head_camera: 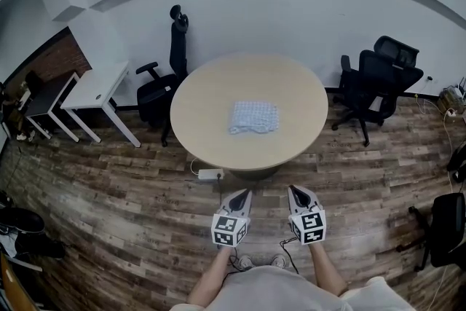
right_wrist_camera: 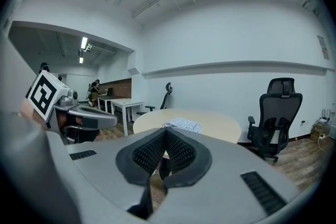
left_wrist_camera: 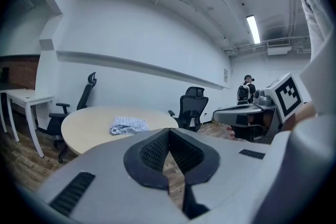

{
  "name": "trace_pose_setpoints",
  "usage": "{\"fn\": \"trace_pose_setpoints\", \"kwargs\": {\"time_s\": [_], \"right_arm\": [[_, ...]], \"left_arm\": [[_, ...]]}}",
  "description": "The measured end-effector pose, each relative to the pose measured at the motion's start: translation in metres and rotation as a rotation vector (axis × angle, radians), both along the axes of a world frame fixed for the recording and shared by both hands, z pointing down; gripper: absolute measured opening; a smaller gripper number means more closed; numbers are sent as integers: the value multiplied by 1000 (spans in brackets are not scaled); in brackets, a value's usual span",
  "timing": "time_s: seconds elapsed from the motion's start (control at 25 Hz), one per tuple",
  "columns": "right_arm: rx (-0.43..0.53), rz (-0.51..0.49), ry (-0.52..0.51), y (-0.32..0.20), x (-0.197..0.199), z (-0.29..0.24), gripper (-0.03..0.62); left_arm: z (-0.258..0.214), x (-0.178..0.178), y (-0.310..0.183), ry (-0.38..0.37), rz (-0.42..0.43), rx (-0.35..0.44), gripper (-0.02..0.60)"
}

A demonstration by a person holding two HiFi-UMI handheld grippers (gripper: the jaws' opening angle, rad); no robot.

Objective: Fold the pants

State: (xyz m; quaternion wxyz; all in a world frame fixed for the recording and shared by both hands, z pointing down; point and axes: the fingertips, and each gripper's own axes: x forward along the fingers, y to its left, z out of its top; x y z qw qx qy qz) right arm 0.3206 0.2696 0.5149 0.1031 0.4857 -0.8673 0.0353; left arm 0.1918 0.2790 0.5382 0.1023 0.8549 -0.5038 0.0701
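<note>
The pants (head_camera: 253, 116) lie folded into a small light checked bundle at the middle of the round beige table (head_camera: 211, 135). They also show in the left gripper view as a pale bundle (left_wrist_camera: 128, 125) and in the right gripper view (right_wrist_camera: 182, 124). My left gripper (head_camera: 246, 192) and right gripper (head_camera: 292, 189) hang side by side over the wood floor, well short of the table's near edge. Both are shut with nothing between the pads. Each gripper points toward the table.
Black office chairs stand at the table's back left (head_camera: 164, 80) and right (head_camera: 378, 80). A white desk (head_camera: 98, 87) stands at the left. A white power strip (head_camera: 210, 174) with a cable lies on the floor under the table's near edge. A person (left_wrist_camera: 244, 91) stands far off.
</note>
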Motion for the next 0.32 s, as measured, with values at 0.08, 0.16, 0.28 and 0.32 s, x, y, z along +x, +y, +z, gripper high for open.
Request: {"fn": "trace_pose_setpoints", "kwargs": {"time_s": [0.08,0.16,0.28,0.32], "right_arm": [[0,4,3,0,3,0,28],[1,8,1,-3,7,-1,28],[2,9,4,-3,9,-1,28],[1,9,6,-3,10,-1,28]], "left_arm": [[1,4,0,0,5,-4,31],[0,7,-1,-1,8,-2,31],[0,9,-1,-6,9,-3,31],[1,10,-1,-7,9,-5,31]]}}
